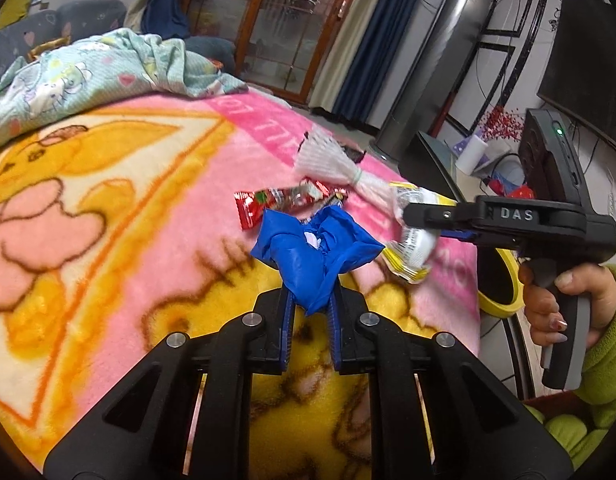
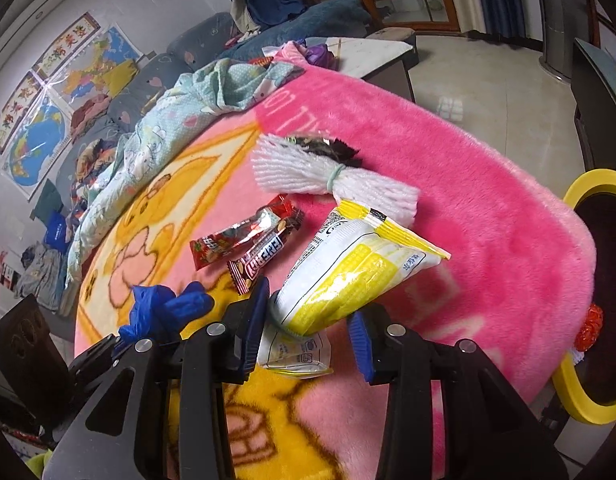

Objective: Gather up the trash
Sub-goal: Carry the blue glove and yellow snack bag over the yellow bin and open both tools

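My left gripper (image 1: pixel 311 300) is shut on a crumpled blue glove (image 1: pixel 314 250), held above the pink and yellow blanket (image 1: pixel 127 208); the glove also shows in the right wrist view (image 2: pixel 167 308). My right gripper (image 2: pixel 305 330) is open, its jaws on either side of the tied end of a yellow and white snack bag (image 2: pixel 348 276), which looks blurred in the left wrist view (image 1: pixel 412 236). A red wrapper (image 2: pixel 235 240) and a dark candy wrapper (image 2: pixel 263 258) lie side by side on the blanket. A white foam net (image 2: pixel 328 176) lies beyond them.
A black bin with a yellow rim (image 2: pixel 600 292) stands at the blanket's right edge. A crumpled light-blue printed cloth (image 2: pixel 159 140) lies at the far side. A dark foil scrap (image 2: pixel 328 146) sits behind the foam net. A tiled floor (image 2: pixel 488 76) lies beyond.
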Tool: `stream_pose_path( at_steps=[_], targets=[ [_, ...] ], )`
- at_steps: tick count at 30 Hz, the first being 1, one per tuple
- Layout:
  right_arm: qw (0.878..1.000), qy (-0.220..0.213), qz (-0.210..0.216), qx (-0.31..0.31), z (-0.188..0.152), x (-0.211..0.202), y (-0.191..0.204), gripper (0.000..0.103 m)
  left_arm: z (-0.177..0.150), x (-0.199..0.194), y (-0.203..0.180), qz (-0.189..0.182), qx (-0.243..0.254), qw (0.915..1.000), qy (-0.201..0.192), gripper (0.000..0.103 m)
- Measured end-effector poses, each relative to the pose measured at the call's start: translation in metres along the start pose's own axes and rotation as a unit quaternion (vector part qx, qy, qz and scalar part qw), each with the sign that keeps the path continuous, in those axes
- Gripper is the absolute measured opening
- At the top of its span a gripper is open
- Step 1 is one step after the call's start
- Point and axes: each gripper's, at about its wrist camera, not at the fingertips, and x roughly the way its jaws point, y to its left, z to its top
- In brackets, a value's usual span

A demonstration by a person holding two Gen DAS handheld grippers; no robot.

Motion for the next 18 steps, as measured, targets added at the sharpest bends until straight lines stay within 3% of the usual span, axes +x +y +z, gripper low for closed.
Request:
stream_pose_path(
  at_steps=[7, 18],
  targets=[
    [1.000, -0.026, 0.002, -0.002, 0.004, -0.026, -0.004, 0.036, 0.011, -0.006, -0.010, -0.002, -0.011, 0.9998, -0.017, 0.009],
    [0.997, -0.079, -0.010, 0.015, 0.014, -0.068, -0.029, 0.031, 0.028, -0.002, -0.048, -0.015, 0.014, 0.9994, -0.027, 0.009]
  ],
)
